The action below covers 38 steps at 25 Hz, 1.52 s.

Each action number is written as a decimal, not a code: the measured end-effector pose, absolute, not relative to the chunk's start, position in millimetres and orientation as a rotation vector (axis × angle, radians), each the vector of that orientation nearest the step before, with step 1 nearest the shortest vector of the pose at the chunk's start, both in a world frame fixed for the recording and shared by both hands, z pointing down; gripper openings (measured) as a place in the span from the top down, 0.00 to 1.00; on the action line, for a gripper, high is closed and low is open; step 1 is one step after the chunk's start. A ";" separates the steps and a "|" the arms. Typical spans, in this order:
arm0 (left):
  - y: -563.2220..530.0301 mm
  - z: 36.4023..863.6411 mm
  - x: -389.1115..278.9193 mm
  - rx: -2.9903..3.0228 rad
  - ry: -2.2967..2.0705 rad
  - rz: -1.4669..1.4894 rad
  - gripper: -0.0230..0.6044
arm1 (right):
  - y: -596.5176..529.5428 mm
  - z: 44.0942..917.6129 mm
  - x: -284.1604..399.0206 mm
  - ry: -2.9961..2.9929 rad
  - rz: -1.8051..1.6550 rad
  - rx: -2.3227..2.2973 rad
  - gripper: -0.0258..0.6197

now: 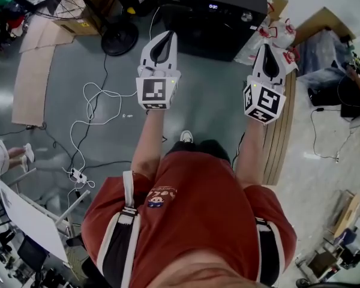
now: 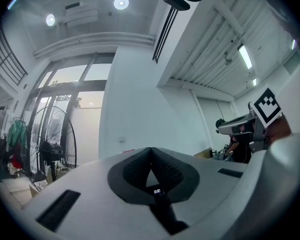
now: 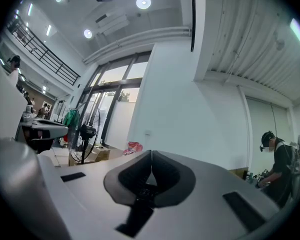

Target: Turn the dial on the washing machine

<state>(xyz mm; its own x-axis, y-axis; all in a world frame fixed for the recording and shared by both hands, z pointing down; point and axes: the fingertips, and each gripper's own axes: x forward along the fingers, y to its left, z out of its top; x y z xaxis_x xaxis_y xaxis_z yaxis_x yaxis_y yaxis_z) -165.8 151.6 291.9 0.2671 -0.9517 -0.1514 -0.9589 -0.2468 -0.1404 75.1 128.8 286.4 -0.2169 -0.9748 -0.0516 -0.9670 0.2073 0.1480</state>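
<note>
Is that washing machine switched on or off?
On, it seems: the washing machine has a lit display on its top panel, and glowing digits also show in the left gripper view.

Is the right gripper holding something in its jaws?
No, the right gripper has its jaws pressed together with nothing between them.

two tools, one washing machine, one fan
</note>
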 end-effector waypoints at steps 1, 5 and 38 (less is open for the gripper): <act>147.8 292.8 -164.9 -2.330 1.782 0.051 0.95 | 124.5 288.1 76.0 -2.399 -0.222 1.938 0.94; 127.2 301.1 -163.5 -2.332 1.778 0.040 0.95 | 103.6 298.9 76.7 -2.396 -0.210 1.945 0.94; -157.8 322.0 -16.1 -2.299 1.791 0.032 0.95 | -199.7 358.7 210.7 -2.472 -0.023 1.912 0.94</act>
